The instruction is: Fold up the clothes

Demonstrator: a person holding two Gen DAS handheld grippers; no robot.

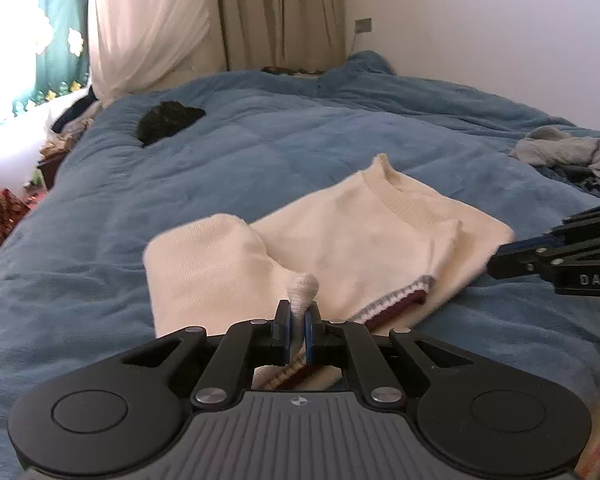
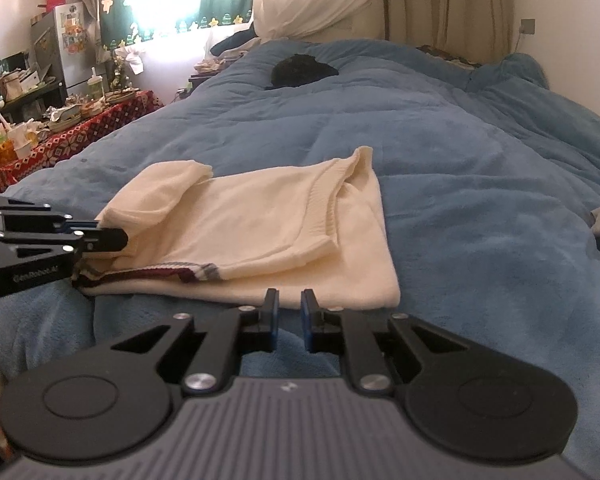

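A cream knit sweater (image 1: 340,236) with a maroon and grey striped hem lies partly folded on the blue duvet (image 1: 180,168); it also shows in the right wrist view (image 2: 268,232). My left gripper (image 1: 298,312) is shut on a bunched piece of the sweater's cream fabric near the hem, and it shows from the side in the right wrist view (image 2: 112,236). My right gripper (image 2: 289,304) is open a little and empty, just short of the sweater's near edge. It shows at the right edge of the left wrist view (image 1: 500,260).
A black garment (image 1: 168,120) lies far up the bed. A grey clothes pile (image 1: 568,152) sits at the right. A cluttered table with a red patterned cloth (image 2: 72,136) stands left of the bed. Curtains and a wall are behind.
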